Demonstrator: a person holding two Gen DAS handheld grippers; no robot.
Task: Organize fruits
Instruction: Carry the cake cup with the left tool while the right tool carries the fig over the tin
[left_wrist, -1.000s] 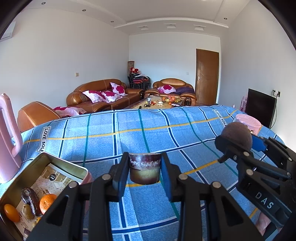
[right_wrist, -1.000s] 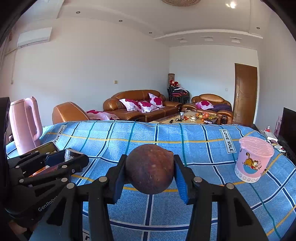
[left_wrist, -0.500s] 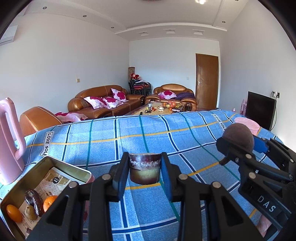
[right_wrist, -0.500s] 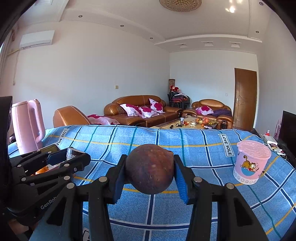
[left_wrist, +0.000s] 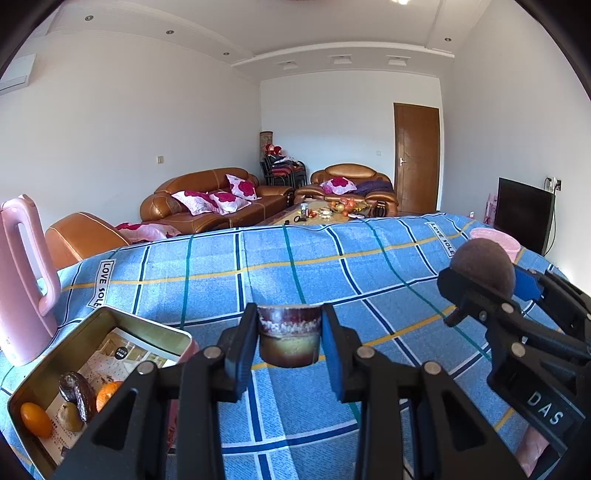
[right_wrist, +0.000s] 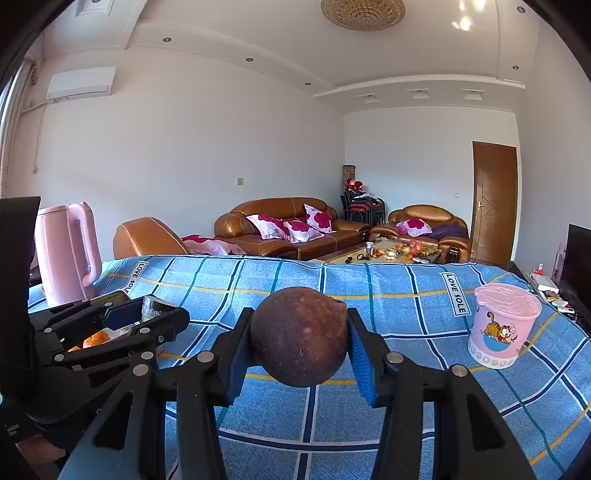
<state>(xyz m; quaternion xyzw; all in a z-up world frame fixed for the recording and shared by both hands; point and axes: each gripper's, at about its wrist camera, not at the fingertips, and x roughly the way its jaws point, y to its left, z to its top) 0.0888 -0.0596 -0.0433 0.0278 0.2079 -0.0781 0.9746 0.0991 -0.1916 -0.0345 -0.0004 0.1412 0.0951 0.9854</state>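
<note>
My left gripper (left_wrist: 289, 320) is shut on a short fruit chunk (left_wrist: 289, 341) with dark purple skin on top and a pale yellow lower part, held above the blue checked cloth (left_wrist: 332, 258). To its right, my right gripper (right_wrist: 300, 325) is shut on a round brown-purple fruit (right_wrist: 300, 343), also held above the cloth. An open metal tin (left_wrist: 155, 328) lies at the lower left of the left wrist view. It holds two oranges (left_wrist: 36, 419), a small pear (left_wrist: 68, 417) and a dark fruit (left_wrist: 79, 393).
A pink kettle (right_wrist: 68, 251) stands at the cloth's left edge behind the tin. A pink lidded cup with a cartoon cat (right_wrist: 504, 325) stands on the right. Bare blue cloth stretches ahead of both grippers; sofas and a coffee table lie beyond.
</note>
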